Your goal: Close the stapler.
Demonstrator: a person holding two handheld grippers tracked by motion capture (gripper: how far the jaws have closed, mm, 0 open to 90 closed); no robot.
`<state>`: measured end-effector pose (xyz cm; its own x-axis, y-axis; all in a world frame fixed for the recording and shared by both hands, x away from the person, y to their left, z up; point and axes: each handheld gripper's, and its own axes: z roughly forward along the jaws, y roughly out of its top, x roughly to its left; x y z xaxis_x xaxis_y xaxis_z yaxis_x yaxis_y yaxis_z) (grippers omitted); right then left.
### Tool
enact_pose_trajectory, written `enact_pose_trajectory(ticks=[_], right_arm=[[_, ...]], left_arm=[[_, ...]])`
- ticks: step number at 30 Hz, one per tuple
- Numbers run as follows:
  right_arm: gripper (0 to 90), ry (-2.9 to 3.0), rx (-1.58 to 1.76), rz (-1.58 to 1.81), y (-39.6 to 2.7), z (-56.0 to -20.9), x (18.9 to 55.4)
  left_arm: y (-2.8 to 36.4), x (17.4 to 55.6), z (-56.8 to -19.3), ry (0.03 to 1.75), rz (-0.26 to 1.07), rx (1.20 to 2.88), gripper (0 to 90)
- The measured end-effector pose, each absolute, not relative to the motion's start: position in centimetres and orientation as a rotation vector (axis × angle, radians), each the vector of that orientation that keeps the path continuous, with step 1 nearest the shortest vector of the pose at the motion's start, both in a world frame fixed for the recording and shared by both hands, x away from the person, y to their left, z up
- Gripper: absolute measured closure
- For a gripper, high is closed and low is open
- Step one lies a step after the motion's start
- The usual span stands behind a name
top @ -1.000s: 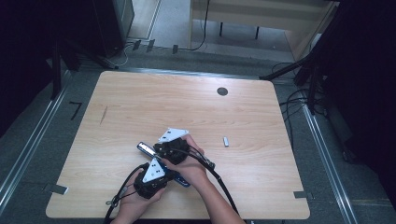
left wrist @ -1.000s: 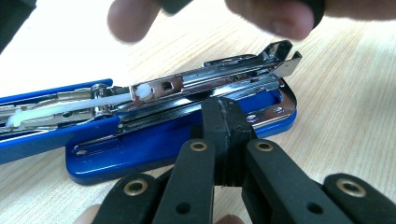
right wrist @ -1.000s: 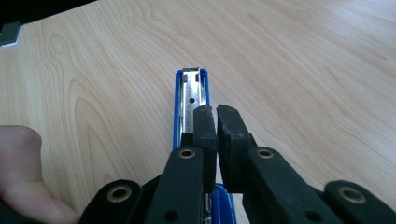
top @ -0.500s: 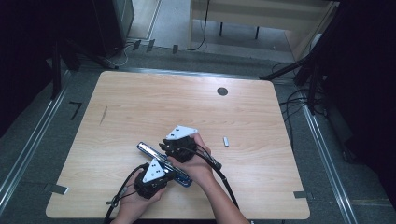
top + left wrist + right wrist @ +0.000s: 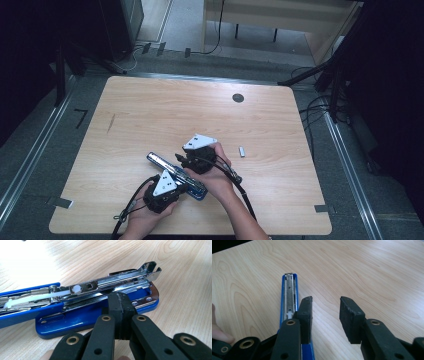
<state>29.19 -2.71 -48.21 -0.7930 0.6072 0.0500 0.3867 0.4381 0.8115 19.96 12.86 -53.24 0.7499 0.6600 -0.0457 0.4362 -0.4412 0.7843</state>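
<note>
Stapler (image 5: 176, 173) lies opened near the bench's (image 5: 280, 125) front edge.
Left gripper (image 5: 119, 305), jaws pressed together, touches its blue base; right gripper (image 5: 325, 315), jaws just opening with nothing between them, sits beside its raised arm.

Even overhead light fell on my table (image 5: 150, 110), while the floor around it lay dark. Glare whitened the table's top-left corner in my left gripper view, and the stapler (image 5: 100, 290)'s chrome shone. My nearest jaws blurred slightly.
</note>
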Motion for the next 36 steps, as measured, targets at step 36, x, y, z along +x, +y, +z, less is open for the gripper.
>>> enact_pose_trajectory(ticks=[36], right_arm=[[60.9, 2.329, 1.115, 1.178, -9.2, -48.2, 30.0]], left_arm=[[12.9, 20.0, -53.2, 0.821, 0.337, 2.106, 90.0]])
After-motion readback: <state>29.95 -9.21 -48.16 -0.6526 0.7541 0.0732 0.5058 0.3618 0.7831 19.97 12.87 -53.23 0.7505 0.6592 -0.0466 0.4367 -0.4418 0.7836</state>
